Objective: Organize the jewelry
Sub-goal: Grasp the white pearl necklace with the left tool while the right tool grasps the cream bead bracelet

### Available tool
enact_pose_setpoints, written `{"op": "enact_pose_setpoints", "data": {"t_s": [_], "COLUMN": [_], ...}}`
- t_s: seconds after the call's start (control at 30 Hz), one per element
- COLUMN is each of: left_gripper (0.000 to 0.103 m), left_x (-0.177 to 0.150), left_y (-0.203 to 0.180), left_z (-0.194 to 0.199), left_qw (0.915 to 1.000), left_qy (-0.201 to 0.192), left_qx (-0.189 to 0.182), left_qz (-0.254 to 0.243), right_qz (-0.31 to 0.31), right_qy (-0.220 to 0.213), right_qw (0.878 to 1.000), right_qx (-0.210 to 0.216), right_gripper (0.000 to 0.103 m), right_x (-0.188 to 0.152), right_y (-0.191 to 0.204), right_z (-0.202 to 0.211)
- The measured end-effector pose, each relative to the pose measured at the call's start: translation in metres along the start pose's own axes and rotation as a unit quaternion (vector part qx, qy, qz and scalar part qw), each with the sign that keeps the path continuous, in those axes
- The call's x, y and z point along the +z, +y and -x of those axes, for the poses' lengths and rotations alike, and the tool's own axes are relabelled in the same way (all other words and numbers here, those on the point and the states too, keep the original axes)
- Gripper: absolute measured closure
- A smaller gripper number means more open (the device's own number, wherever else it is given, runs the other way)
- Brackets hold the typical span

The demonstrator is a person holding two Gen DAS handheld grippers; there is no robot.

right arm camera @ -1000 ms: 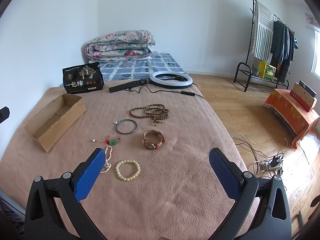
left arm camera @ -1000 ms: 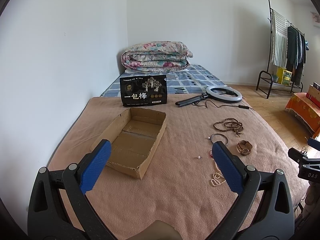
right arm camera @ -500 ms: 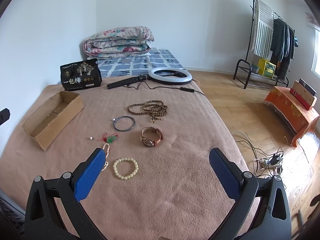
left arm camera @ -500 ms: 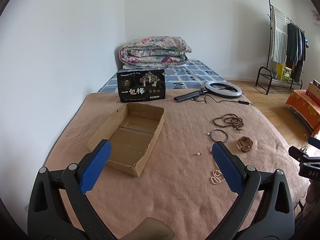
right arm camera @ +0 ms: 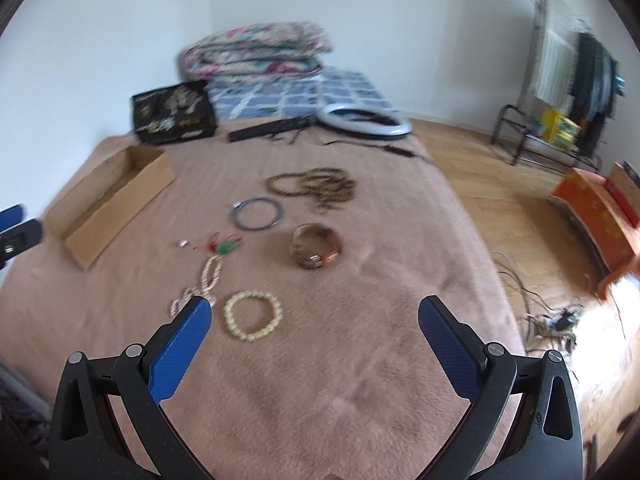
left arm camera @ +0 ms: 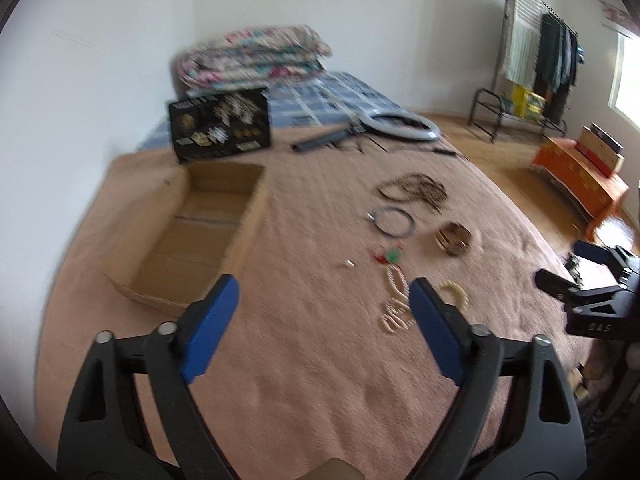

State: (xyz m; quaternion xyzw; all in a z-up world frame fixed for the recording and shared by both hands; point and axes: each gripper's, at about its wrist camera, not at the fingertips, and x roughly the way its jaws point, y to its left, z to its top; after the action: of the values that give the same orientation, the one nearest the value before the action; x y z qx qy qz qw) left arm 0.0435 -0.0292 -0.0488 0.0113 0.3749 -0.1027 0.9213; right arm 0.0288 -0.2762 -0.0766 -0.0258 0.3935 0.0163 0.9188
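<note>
Both my tongs are wide apart and carry nothing: left gripper (left arm camera: 322, 292) hangs over the blanket (left arm camera: 320, 380) between the box (left arm camera: 192, 236) and the jewelry; right gripper (right arm camera: 314, 314) hangs just short of the cream bead bracelet (right arm camera: 253, 315).

Step in hand, as I judge it: approach for a first pick, w/ the bracelet as the nearest target for the right. To do it well I should drop low, straddle one side of the loop, not the whole ring, and pinch beads w/o dragging blanket fuzz. Blanket is soft, so pads can press in a bit to get under the beads. Then over to the box, which sits open and empty, well apart to the left.

Jewelry looks like this: cream bracelet is a closed round loop, lying flat. Just beside it on the left, a pale pearl strand (right arm camera: 200, 284), kinked, its end partly behind my left pad. Beyond: red-green charm (right arm camera: 222, 246), small white bead (right arm camera: 183, 243), dark bangle (right arm camera: 258, 213), brown watch (right arm camera: 316, 246), wooden bead string (right arm camera: 316, 188) in a heap. Frames are motion-blurred, so fine clasps probably can't be read.
</note>
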Motion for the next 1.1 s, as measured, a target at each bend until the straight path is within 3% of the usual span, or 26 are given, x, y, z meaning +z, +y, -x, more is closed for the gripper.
{"op": "enact_pose_setpoints", "data": {"t_s": [0.2, 0.3, 0.4, 0.47, 0.67, 0.8, 1.1], "left_gripper": [0.04, 0.046, 0.052, 0.061, 0.064, 0.064, 0.064], "left_x": [-0.004, -0.008, -0.012, -0.015, -0.02, -0.026, -0.032], "left_y": [-0.017, -0.025, -0.032, -0.036, -0.044, -0.051, -0.062], "left_z": [-0.03, -0.045, -0.064, -0.078, -0.111, -0.13, -0.162], "left_qw": [0.9969, 0.9941, 0.991, 0.9882, 0.9788, 0.9717, 0.9701], "left_qy": [0.055, 0.075, 0.097, 0.114, 0.16, 0.192, 0.213], "left_qx": [-0.055, -0.074, -0.084, -0.095, -0.125, -0.137, -0.109], "left_qz": [-0.015, -0.028, -0.037, -0.038, -0.022, -0.016, -0.039], "right_qz": [0.084, 0.08, 0.06, 0.058, 0.05, 0.019, 0.002], "right_qy": [0.039, 0.071, 0.113, 0.13, 0.173, 0.206, 0.219], "right_qw": [0.995, 0.993, 0.989, 0.987, 0.979, 0.973, 0.969], "right_qx": [0.032, 0.054, 0.078, 0.08, 0.099, 0.103, 0.112], "right_gripper": [0.001, 0.008, 0.022, 0.028, 0.045, 0.063, 0.063], "right_x": [0.001, 0.001, -0.001, 0.0, 0.0, -0.004, 0.006], "right_y": [0.018, 0.013, 0.007, 0.007, 0.012, 0.007, 0.005], "right_z": [-0.032, -0.052, -0.074, -0.084, -0.115, -0.133, -0.154]}}
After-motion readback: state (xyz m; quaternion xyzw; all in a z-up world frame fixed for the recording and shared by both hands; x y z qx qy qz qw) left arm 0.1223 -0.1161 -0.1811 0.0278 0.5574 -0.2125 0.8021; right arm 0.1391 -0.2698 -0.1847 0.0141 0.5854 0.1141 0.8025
